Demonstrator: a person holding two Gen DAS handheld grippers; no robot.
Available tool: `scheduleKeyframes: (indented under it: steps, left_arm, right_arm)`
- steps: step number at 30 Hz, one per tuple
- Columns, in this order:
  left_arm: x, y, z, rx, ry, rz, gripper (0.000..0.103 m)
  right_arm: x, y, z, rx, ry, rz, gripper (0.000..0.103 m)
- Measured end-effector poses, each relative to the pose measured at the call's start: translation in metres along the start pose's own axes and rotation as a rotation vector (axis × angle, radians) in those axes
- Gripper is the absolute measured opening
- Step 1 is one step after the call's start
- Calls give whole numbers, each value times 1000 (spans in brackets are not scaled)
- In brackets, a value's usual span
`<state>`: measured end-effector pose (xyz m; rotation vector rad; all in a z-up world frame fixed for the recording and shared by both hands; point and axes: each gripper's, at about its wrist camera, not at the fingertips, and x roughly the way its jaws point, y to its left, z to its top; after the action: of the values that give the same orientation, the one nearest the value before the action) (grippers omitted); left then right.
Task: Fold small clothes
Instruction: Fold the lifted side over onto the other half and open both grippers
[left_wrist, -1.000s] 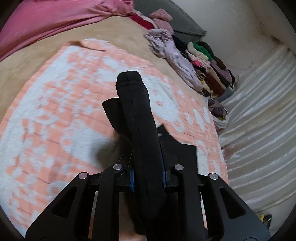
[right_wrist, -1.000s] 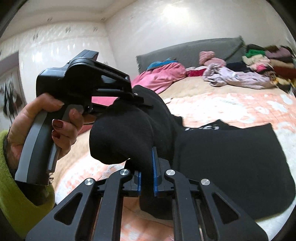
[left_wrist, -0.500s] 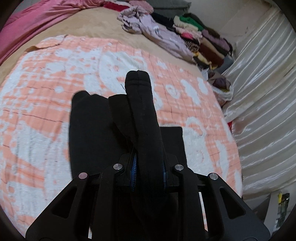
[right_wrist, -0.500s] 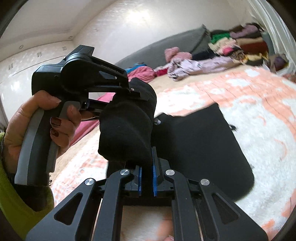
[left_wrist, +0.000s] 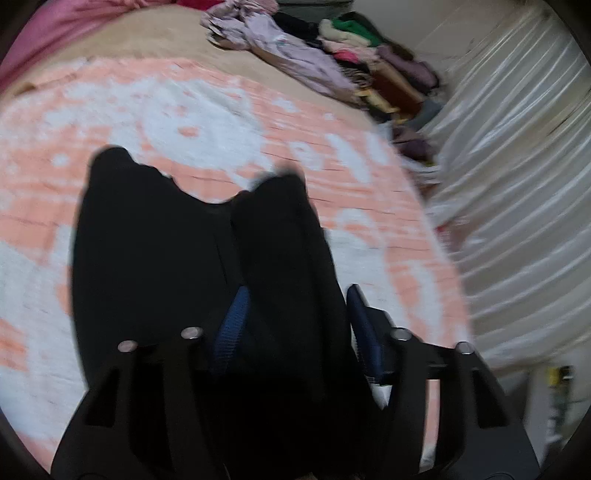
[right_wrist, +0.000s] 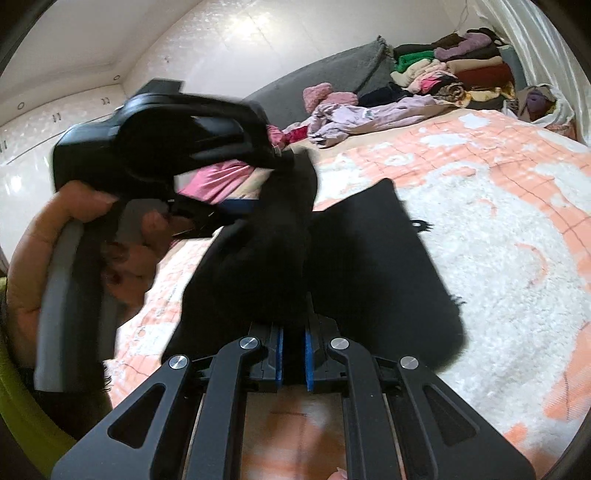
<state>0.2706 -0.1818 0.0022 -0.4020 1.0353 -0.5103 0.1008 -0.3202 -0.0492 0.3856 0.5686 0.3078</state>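
A black garment (left_wrist: 147, 258) lies partly spread on the peach and white blanket (left_wrist: 221, 122). One thick fold of it rises toward me between the blue pads (left_wrist: 231, 325) of my left gripper (left_wrist: 295, 325), whose jaws are opening and stand apart from the cloth on the right side. In the right wrist view my right gripper (right_wrist: 293, 350) is shut on another bunched fold of the black garment (right_wrist: 369, 266), just above the blanket (right_wrist: 498, 240). A hand (right_wrist: 44, 251) holds the left tool's black housing (right_wrist: 147, 136) close by on the left.
A pile of folded clothes (left_wrist: 369, 55) and a lilac garment (left_wrist: 280, 48) lie along the bed's far side. A pink cover (left_wrist: 37, 44) sits far left. White satin fabric (left_wrist: 517, 184) hangs at the right edge. A grey headboard cushion (right_wrist: 343, 70) stands behind.
Both grippers came down and across with the black garment, which now lies more spread on the blanket. The left jaws, shut on the fold before, have parted.
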Motion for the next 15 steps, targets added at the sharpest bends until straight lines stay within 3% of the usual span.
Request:
scheduleKeyframes:
  steps: [4, 8, 11, 15]
  left_arm:
    - [-19, 19, -9, -14, -53, 24, 44]
    - [-43, 50, -17, -64, -148, 80, 27]
    - [-56, 62, -25, -13, -231, 222, 34]
    - [-51, 70, -33, 27, -247, 259, 39]
  right_arm:
    - [-3, -13, -1, 24, 15, -31, 8]
    - [-4, -16, -6, 15, 45, -41, 9]
    - [-7, -16, -6, 5, 63, -57, 10]
    - [-18, -15, 0, -21, 84, -80, 25]
